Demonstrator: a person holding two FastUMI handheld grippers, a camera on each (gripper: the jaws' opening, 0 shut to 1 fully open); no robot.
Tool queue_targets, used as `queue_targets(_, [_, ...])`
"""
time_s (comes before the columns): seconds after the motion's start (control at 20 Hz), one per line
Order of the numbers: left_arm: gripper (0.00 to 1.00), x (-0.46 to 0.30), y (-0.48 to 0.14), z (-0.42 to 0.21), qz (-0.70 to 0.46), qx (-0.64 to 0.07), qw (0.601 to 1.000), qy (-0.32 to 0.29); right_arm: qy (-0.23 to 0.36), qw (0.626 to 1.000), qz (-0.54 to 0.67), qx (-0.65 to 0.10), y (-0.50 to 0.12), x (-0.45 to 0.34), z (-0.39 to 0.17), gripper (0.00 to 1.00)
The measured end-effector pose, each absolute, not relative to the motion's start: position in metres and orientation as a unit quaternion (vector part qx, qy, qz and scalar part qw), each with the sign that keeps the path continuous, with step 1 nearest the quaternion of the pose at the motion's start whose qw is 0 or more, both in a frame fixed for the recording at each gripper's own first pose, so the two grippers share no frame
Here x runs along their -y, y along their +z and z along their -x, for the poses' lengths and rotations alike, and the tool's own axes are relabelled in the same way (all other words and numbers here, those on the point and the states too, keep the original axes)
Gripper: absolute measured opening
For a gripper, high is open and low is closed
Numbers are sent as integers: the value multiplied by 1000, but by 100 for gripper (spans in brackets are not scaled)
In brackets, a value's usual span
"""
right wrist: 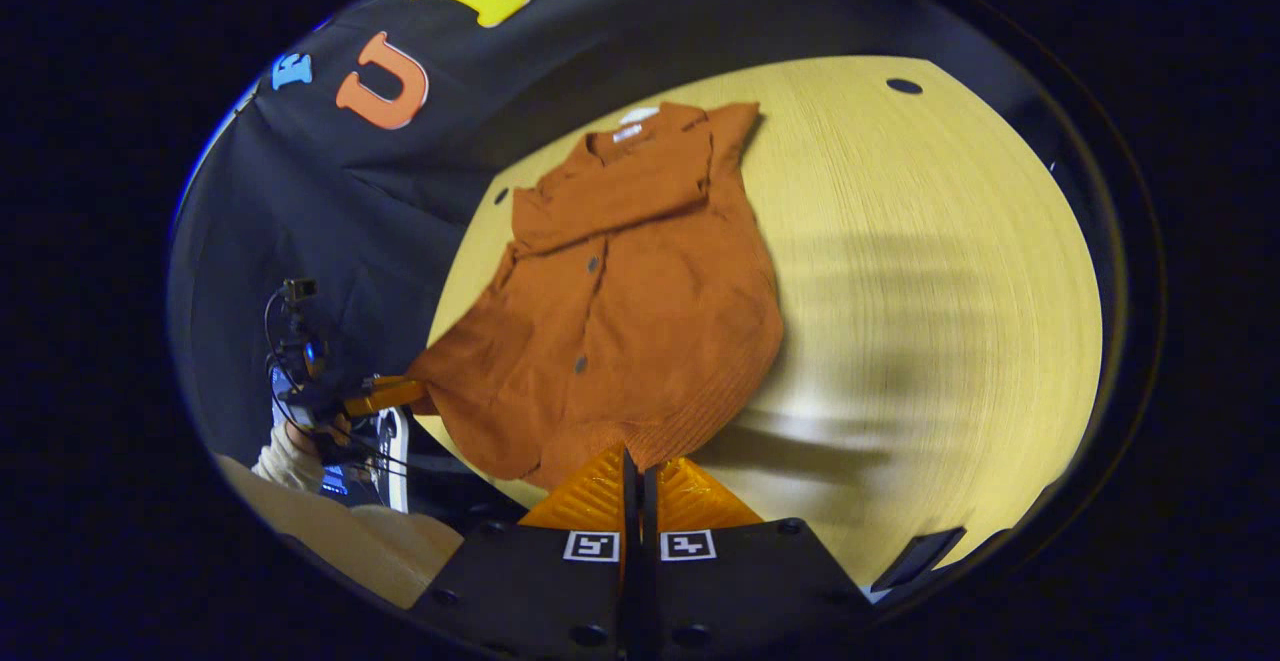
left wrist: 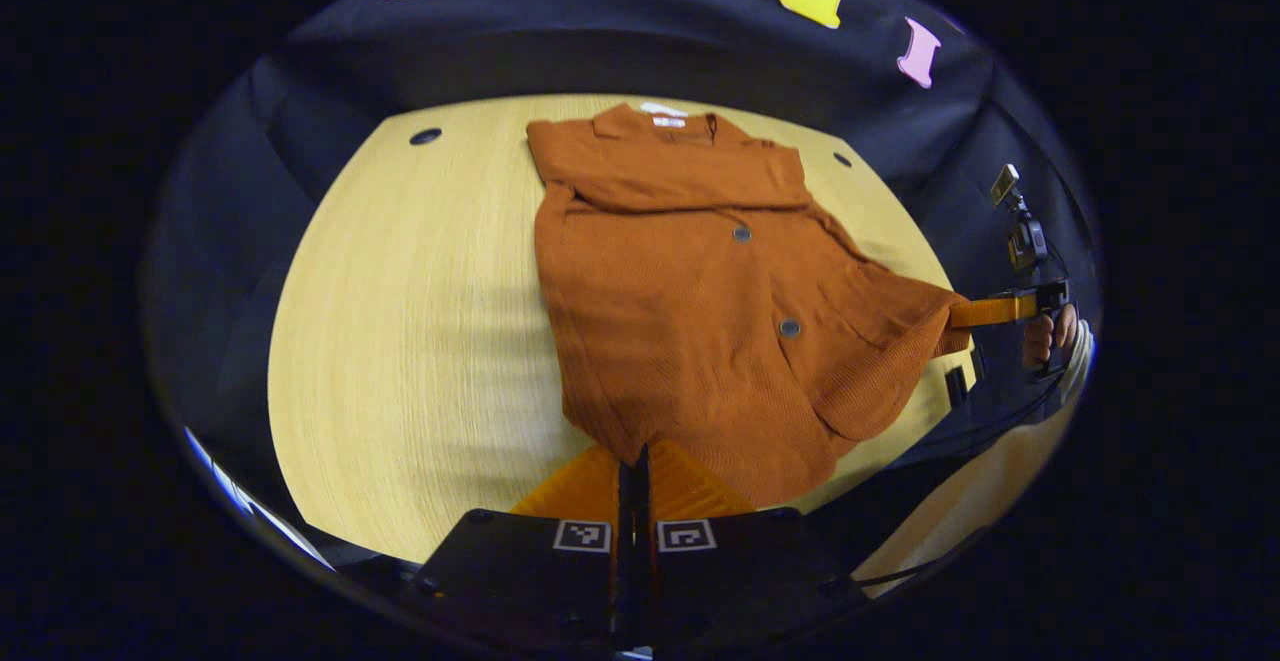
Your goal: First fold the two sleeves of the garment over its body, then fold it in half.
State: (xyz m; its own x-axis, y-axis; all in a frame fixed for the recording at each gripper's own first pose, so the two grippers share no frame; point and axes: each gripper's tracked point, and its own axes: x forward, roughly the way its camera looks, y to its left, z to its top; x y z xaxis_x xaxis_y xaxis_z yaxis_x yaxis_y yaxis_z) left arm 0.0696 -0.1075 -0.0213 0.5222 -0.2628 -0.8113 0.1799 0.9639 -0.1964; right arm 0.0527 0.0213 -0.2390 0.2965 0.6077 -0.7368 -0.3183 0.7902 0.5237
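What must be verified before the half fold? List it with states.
1. Sleeves folded across the garment: ok, none sticks out at the sides.
2. Left gripper shut on the hem: ok.
3. Right gripper shut on the hem: ok.
4. Both grips at matching hem corners: cannot tell.
5. Collar end lying flat on the table: ok.
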Motion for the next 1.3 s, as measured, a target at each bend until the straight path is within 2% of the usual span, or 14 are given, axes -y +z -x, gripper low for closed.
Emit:
queue_targets(0.1, [3, 119, 10, -118, 37, -436, 890, -127, 305, 808, -138, -485, -212, -34, -84, 0])
queue_targets(0.15, [3, 96, 13, -112, 24, -416, 900, -127, 310, 817, -133, -467, -198, -42, -105, 1])
queue_targets(0.25, [3, 101, 50, -178, -6, -390, 913, -121, 313, 832, -124, -442, -180, -53, -140, 0])
queue_targets(0.3, [3, 94, 26, -173, -15, -380, 917, -121, 314, 838, -121, -431, -169, -59, -157, 0])
queue_targets(0.4, [3, 97, 48, -219, -26, -359, 925, -123, 311, 853, -107, -406, -155, -71, -202, 1])
queue_targets(0.6, [3, 78, 63, -312, -38, -313, 945, -90, 286, 872, -97, -384, -145, -91, -286, 1])
queue_targets(0.85, [3, 69, 39, -415, -35, -290, 955, -59, 239, 887, -113, -378, -168, -110, -391, 0])
queue_targets(1.0, [3, 72, 6, -460, -21, -297, 954, -48, 207, 883, -134, -398, -211, -118, -435, 0])
queue_targets(1.15, [3, 78, -35, -473, -12, -318, 947, -32, 172, 879, -144, -422, -258, -110, -459, 1])
queue_targets(1.3, [3, 77, -43, -476, 31, -316, 948, -25, 147, 872, -183, -430, -272, -105, -469, 2])
